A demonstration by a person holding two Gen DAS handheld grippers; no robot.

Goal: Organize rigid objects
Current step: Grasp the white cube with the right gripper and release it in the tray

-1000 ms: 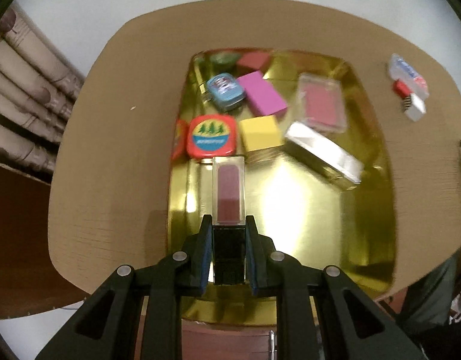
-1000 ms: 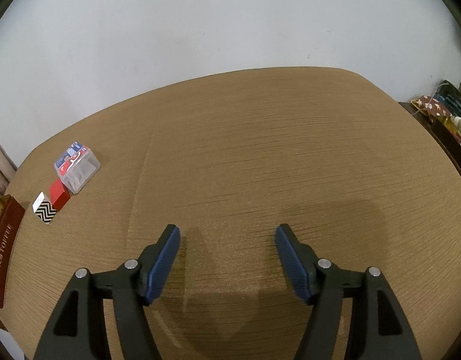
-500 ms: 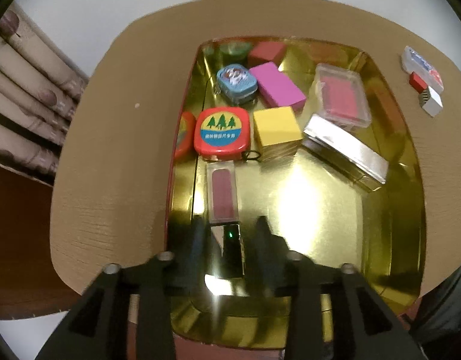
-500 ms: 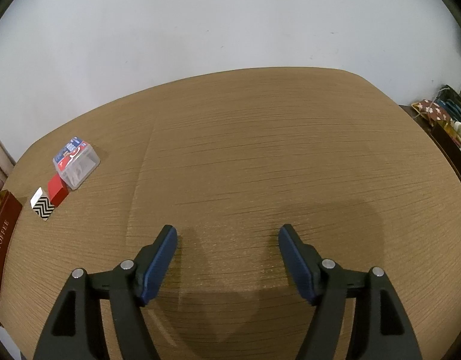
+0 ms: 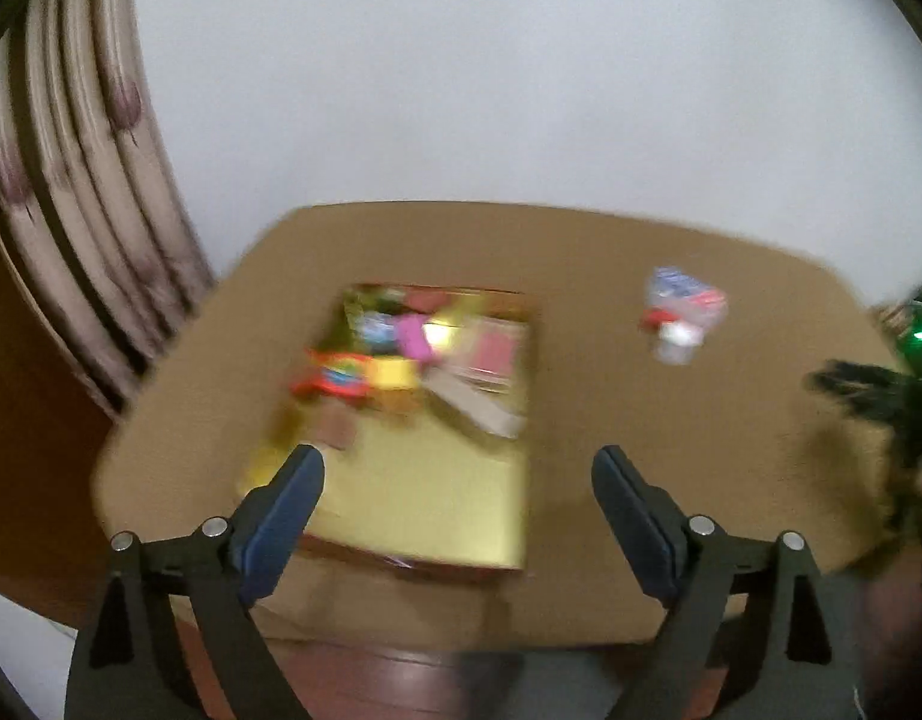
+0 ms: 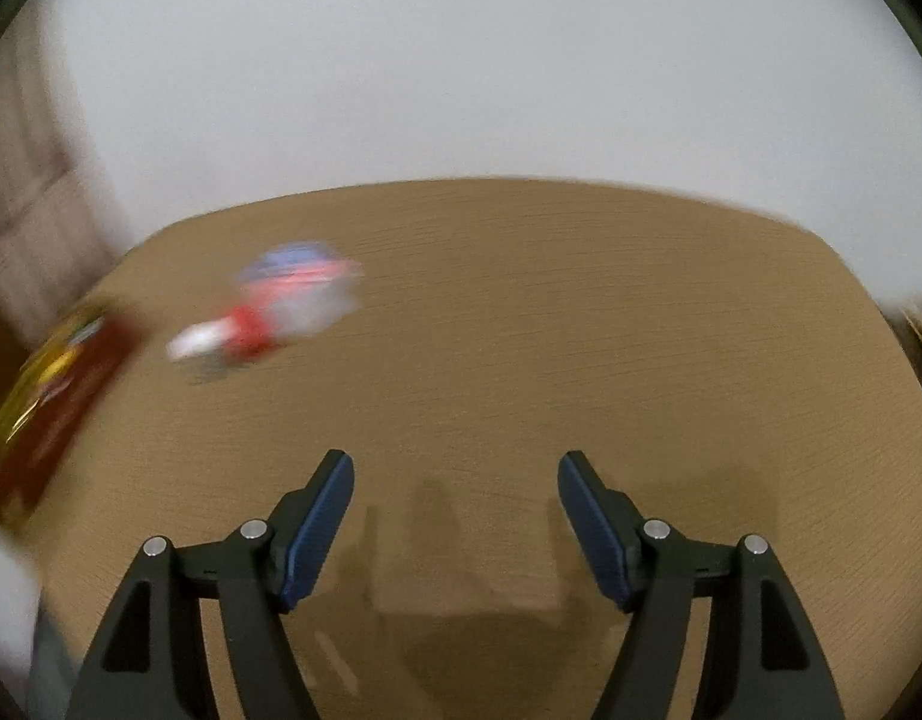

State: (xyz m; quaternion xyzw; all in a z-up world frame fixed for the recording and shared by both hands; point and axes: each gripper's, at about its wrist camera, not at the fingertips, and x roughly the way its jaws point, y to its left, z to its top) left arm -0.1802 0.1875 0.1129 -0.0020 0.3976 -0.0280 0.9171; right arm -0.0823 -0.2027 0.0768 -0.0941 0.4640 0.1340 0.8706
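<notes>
In the blurred left wrist view a gold tray (image 5: 437, 480) lies on the tan table (image 5: 580, 252) holding several coloured objects: a pink block (image 5: 414, 336), a yellow block (image 5: 395, 373), a red tape measure (image 5: 332, 381) and a maroon clear case (image 5: 338, 429). My left gripper (image 5: 458, 462) hangs above the tray's near end, its jaws opening wide with nothing between them. A clear box with a red and blue label (image 5: 685, 300) (image 6: 305, 282) and a small red and white piece (image 5: 670, 333) (image 6: 221, 339) lie right of the tray. My right gripper (image 6: 455, 471) stands open over bare table.
A striped curtain (image 5: 71, 210) hangs at the left and a white wall (image 5: 461, 90) rises behind the table. The tray's red side (image 6: 53, 420) shows at the right wrist view's left edge. The other gripper's dark frame (image 5: 880, 402) sits at the far right.
My left gripper let go of the maroon clear case in the tray, opened wide, and pulled back and up. The right gripper's view swung left, bringing the clear box closer to centre.
</notes>
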